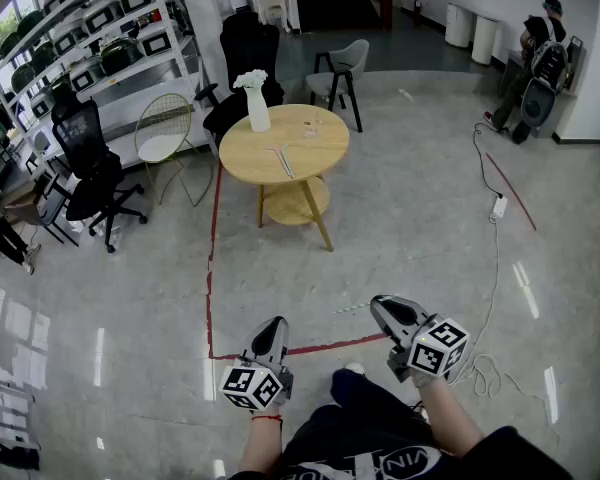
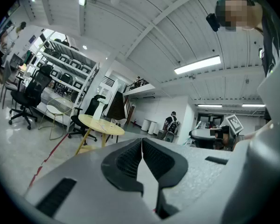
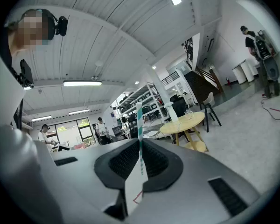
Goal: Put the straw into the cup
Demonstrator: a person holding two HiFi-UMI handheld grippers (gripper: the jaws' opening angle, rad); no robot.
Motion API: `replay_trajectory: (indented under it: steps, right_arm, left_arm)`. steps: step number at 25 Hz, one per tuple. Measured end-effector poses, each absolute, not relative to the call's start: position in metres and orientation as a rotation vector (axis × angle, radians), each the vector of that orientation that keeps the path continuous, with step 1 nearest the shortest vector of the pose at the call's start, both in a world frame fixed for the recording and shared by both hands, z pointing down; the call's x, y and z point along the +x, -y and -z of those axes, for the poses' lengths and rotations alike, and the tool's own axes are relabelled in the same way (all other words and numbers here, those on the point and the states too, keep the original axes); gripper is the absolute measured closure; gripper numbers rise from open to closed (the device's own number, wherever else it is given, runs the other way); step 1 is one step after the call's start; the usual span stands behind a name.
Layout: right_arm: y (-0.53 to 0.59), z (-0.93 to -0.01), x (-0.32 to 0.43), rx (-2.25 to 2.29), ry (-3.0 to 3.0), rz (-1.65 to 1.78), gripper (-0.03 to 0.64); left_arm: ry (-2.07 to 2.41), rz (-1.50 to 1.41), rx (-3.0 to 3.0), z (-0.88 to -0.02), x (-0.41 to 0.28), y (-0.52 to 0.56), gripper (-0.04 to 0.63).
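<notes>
My right gripper is shut on a green-and-white striped straw, which sticks out past the jaw tips; in the head view the straw points left over the floor. My left gripper is shut with nothing in it. Both are held low in front of the person, well short of the round wooden table. On the table stand a white vase of flowers, a small clear cup and some loose straws.
Red tape marks the floor between me and the table. Black office chairs, a wire chair and shelving stand at the left, a grey chair behind the table. A cable with a power strip lies at the right; a person sits far right.
</notes>
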State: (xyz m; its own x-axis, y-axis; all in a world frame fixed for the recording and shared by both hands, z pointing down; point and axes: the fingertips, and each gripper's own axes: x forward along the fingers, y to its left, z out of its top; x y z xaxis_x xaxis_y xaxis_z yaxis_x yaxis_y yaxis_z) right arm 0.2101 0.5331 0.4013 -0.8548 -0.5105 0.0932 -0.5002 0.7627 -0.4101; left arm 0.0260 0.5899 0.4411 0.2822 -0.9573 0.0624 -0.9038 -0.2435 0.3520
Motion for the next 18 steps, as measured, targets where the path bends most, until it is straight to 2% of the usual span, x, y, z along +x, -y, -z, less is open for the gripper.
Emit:
replay_trajectory:
  steps: [9, 18]
  right_arm:
    - [-0.509, -0.407, 0.187, -0.802, -2.929, 0.678, 0.595]
    - [-0.426, -0.419, 0.165, -0.797, -2.91, 0.718, 0.596]
  left_arm:
    - [1.711, 0.248, 2.219, -0.445, 0.007, -0.568, 0.581]
    - [1.679, 0.203, 2.218, -0.456, -0.012, -0.481, 0.581]
